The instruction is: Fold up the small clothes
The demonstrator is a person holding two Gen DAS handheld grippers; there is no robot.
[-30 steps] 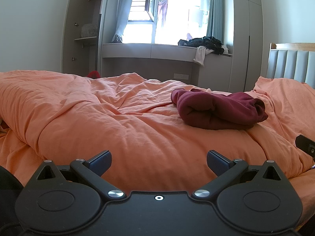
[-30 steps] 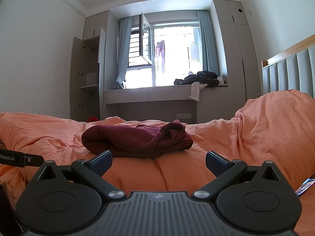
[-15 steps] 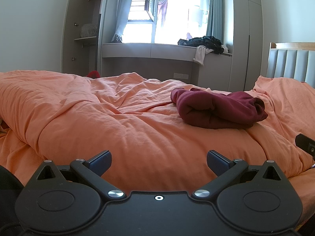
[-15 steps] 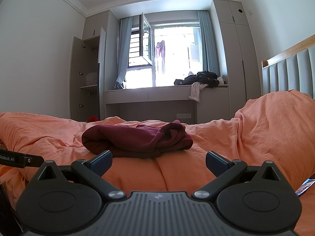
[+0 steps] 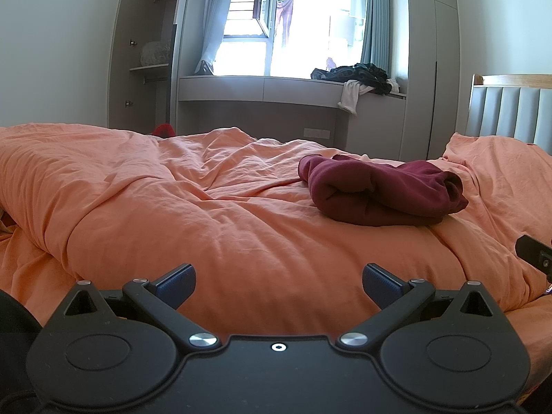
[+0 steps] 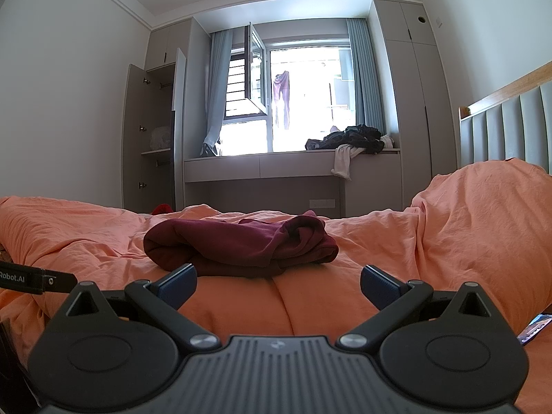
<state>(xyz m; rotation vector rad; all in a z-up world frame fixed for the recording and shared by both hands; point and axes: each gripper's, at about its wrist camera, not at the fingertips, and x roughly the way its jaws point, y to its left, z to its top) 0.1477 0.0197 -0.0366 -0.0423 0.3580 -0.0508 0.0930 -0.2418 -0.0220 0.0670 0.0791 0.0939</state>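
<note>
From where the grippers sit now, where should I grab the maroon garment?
Probably the bunched end of the maroon garment, approached with the right gripper from the near side. That end stands up in loose folds; the other end is a smooth roll.

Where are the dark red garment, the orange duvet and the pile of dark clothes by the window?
Dark red garment [image 6: 241,245], right wrist view, middle of bundle.
Orange duvet [image 5: 172,214], left wrist view, bare wrinkled top.
Pile of dark clothes [image 6: 348,138], right wrist view, centre of heap.
</note>
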